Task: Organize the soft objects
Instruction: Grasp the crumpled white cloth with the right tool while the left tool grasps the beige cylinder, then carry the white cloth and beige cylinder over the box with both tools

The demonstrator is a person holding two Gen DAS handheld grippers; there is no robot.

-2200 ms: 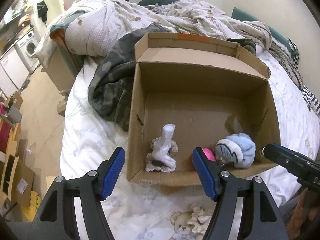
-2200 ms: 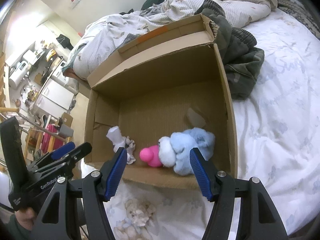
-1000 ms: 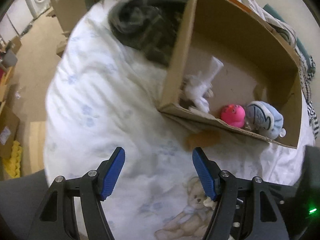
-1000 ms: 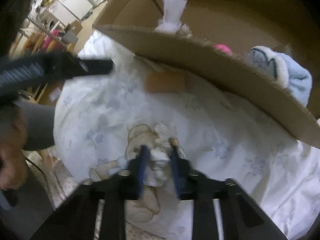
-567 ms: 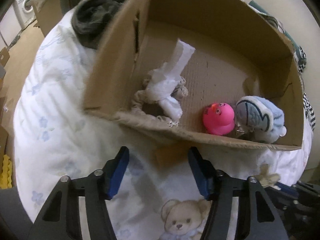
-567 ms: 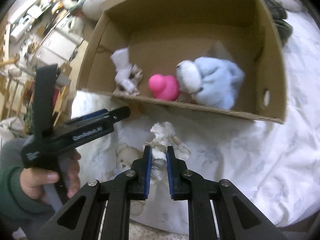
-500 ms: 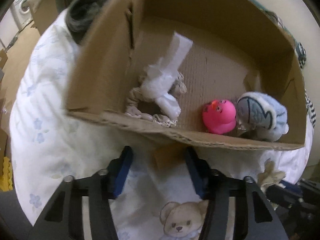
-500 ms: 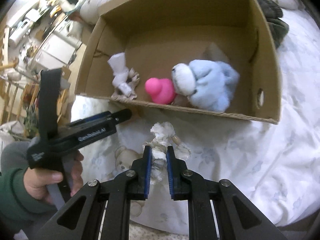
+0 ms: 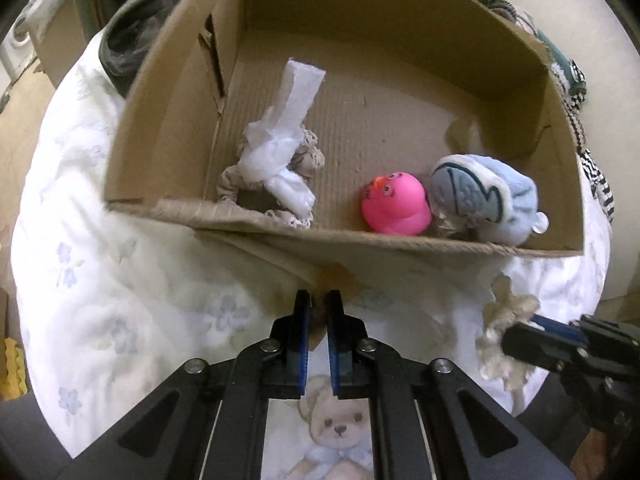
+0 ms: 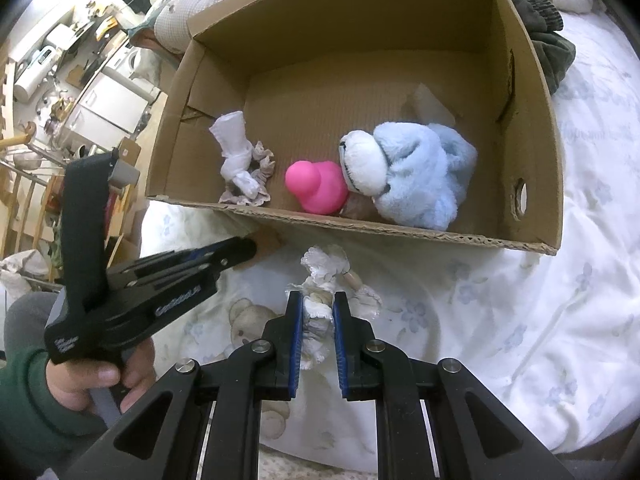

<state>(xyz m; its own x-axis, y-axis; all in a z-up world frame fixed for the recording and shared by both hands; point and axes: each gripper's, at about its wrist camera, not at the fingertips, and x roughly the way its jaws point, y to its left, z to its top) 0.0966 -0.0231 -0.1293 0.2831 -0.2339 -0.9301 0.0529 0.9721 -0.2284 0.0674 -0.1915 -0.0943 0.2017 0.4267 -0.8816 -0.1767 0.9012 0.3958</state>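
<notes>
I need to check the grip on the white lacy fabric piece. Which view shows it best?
The right wrist view: the white lacy fabric piece sits centred between the right gripper pads. The left wrist view shows it small at the right edge, partly hidden.

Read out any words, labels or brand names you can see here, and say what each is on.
"GenRobot.AI": side of the left gripper, slightly blurred.
Small white print on that gripper's handle: too small to read.
Faint script on the bed sheet: too blurred to read.

Lace toy (image 10: 320, 312) partly hidden between tongs pads (lower part out of sight).
</notes>
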